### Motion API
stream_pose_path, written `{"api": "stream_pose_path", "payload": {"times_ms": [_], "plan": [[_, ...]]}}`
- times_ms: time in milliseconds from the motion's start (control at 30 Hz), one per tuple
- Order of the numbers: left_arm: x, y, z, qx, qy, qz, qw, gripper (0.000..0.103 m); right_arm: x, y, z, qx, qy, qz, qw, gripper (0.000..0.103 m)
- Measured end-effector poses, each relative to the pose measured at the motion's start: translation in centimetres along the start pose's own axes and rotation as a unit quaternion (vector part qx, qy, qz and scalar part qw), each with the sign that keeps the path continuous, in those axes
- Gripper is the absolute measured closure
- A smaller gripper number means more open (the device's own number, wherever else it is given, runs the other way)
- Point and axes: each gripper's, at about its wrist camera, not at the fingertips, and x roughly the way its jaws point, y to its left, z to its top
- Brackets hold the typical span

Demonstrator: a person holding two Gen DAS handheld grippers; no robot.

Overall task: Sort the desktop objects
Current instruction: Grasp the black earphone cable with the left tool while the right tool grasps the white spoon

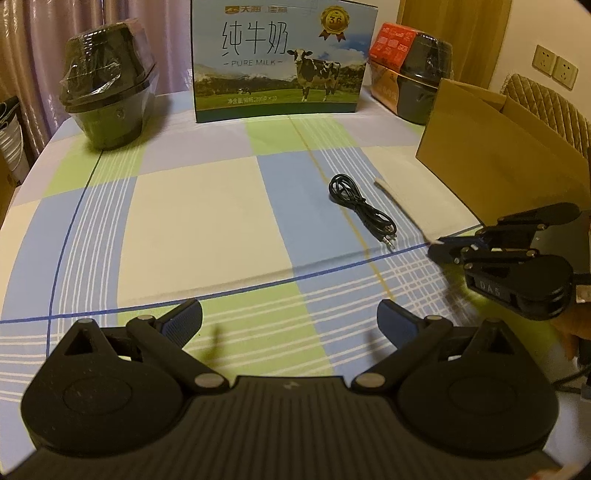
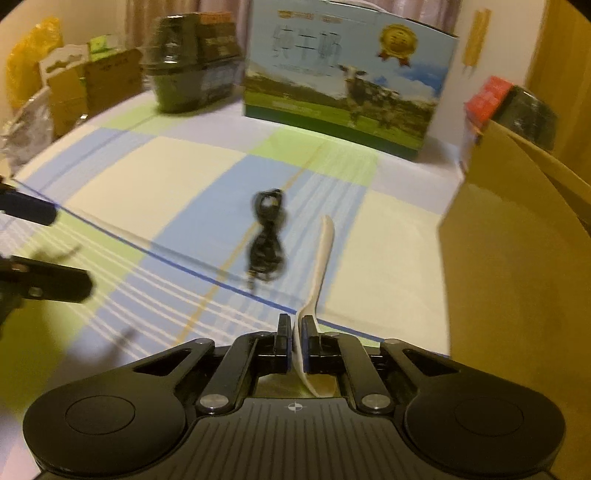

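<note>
Blue-green milk carton point(image 1: 280, 59) reads "PURE MILK"; gold seal point(image 1: 334, 22) "3.6".

Milk carton point(image 1: 282, 59), wrapped black bowls point(image 1: 107, 92) — checked tablecloth point(image 1: 192, 206), wall sockets point(image 1: 555, 66)

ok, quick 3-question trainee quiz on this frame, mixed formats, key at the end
1. True or false: the left gripper is shut on the black audio cable.
2. What is clamped in the right gripper?
A. the cable
B. a white plastic spoon
C. the milk carton
3. Fill in: the open cardboard box stands on the ____ side of the tablecloth as seen in the left wrist view.

Key
1. False. Its jaws stand open above the cloth, with the cable lying loose farther ahead.
2. B. The white plastic spoon is pinched between the shut pads, its other end pointing away across the cloth.
3. right
</note>
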Motion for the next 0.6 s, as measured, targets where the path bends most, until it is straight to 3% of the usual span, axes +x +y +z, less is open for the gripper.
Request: {"api": "stream_pose_path", "payload": {"times_ms": [333, 500, 600], "plan": [[-0.4, 1.2, 0.0, -0.02, -0.005, 0.001, 0.9998, 0.004, -1.2, 3.4, 0.0, -0.015, 0.011, 0.115, 0.993, 0.101], [-0.3, 1.3, 0.1, -0.016, -0.009, 0.006, 0.9998, 0.005, -2.1, 2.4, 0.0, 0.011, -0.014, 0.083, 0.996, 0.101], [0.0, 1.2, 0.2, -0.017, -0.008, 0.003, 0.9998, 0.01, -1.6, 1.5, 0.0, 0.011, -0.014, 0.053, 0.998, 0.101]]}}
